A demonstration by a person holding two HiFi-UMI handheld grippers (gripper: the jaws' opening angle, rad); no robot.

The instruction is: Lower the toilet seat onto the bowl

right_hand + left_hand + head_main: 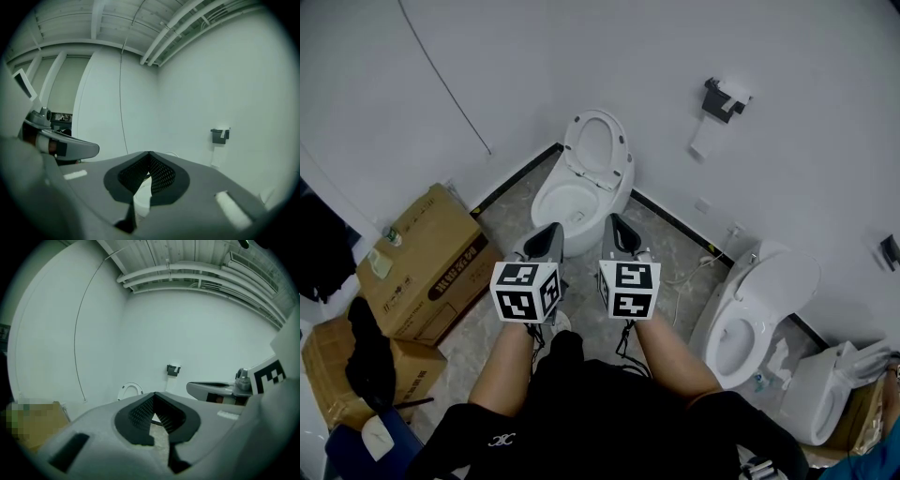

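Being held side by side just below the middle of the head view, the left gripper point(548, 232) and the right gripper point(621, 225) are being pointed toward 12 o'clock at the ends of two bare forearms point(511, 370). Both are being held clenched: in each gripper view the two jaw tips are meeting at a point, and nothing is being gripped between them. Grey floor point(666, 253) is being shown beneath them.

At 9 o'clock, boxes point(427, 262) are being shown piled near the wall. At 4 o'clock, a second toilet point(750, 319) is standing with its lid up.

Beyond the jaw tips, at 12 o'clock, the toilet point(551, 202) is standing against the wall, and it is not being touched by either gripper. Its seat point(622, 155) is standing raised and leaning back toward the wall, so the bowl below is being left uncovered.

Farther off, at 1 o'clock, a paper holder point(722, 98) is being shown fixed to the wall, and at 11 o'clock a thin cable point(441, 80) is running down it.
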